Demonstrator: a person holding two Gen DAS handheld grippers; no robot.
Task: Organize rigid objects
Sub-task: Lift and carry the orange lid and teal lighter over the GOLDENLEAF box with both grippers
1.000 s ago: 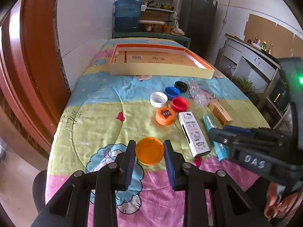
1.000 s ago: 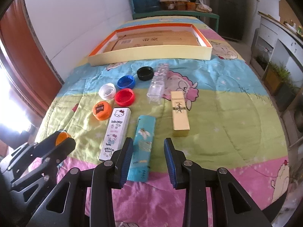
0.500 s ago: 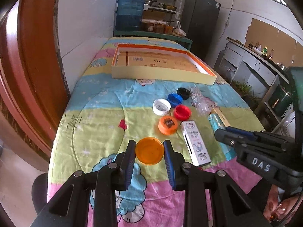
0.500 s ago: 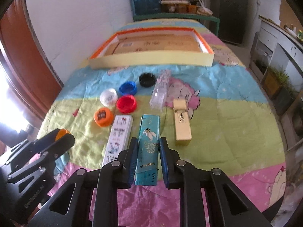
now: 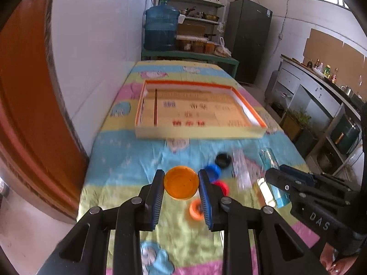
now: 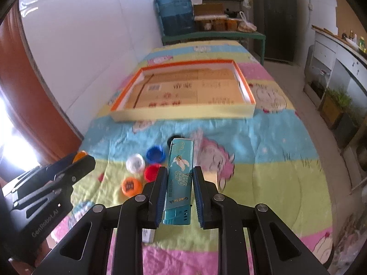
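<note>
2 grippers are loaded: left gripper fingers clamp an orange lid, right gripper fingers a teal box.

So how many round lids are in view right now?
6. The orange lid is held by the left gripper; white, blue, red, labelled orange and half-hidden black lie on the cloth.

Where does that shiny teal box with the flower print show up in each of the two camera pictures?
Left wrist view: the teal box sits at the right, sticking out beyond the right gripper that holds it.
Right wrist view: the teal box is bottom centre, clamped between the right gripper fingers.
Shared landmark: the orange-rimmed tray lies beyond it in both.
</note>
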